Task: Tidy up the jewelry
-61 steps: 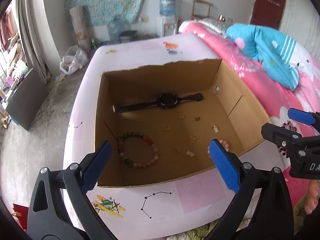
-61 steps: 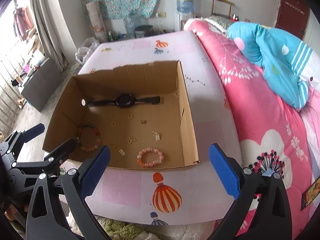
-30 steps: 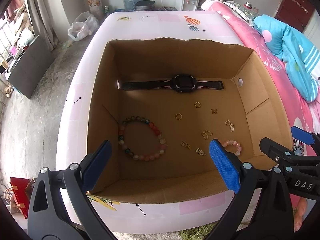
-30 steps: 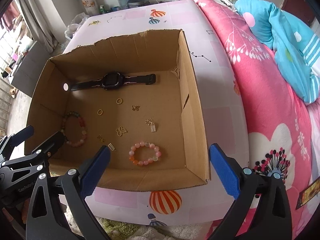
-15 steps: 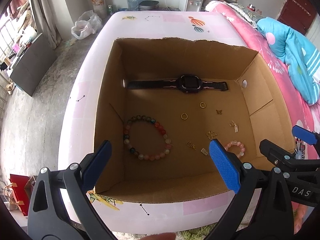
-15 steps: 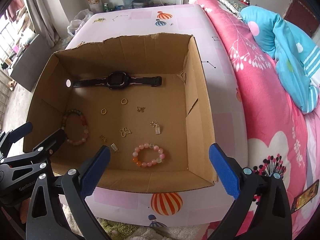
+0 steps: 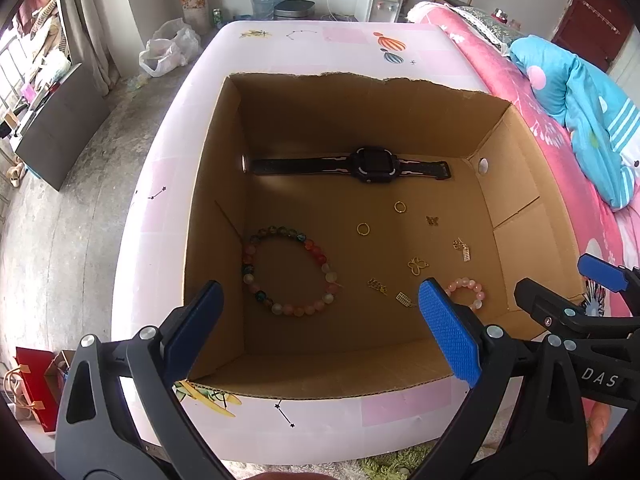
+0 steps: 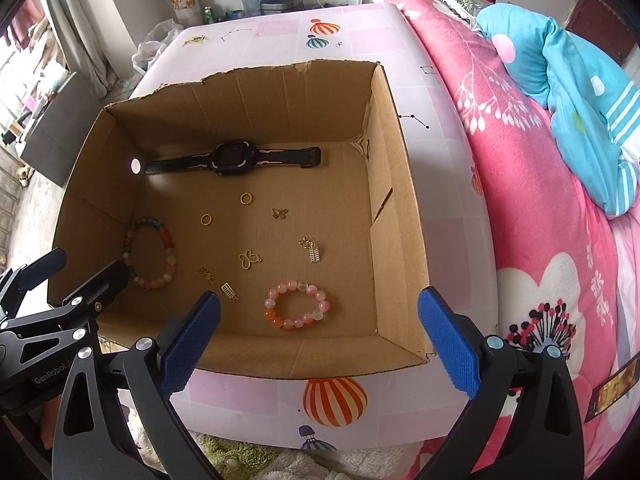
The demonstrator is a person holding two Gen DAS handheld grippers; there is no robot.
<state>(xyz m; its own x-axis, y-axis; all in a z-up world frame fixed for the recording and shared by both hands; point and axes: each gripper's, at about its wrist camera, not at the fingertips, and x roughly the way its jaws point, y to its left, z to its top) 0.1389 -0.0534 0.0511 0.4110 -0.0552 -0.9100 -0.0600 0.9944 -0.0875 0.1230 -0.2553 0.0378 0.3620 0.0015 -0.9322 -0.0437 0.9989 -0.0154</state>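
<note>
On pink bed: open box holding watch, two bead bracelets, gold rings and charms, all spread loose, ungrouped; left gripper and right gripper above near rim, fingers spread wide, empty; sorting stage undeterminable.

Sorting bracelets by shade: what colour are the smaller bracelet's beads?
Pink, peach-orange and pale whitish beads on the smaller bracelet, clearest in the right wrist view.

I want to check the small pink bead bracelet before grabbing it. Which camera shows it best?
The right wrist view: the pink bead bracelet lies fully visible on the box floor. In the left wrist view, the left gripper has a blue finger pad covering part of the bracelet.
</note>
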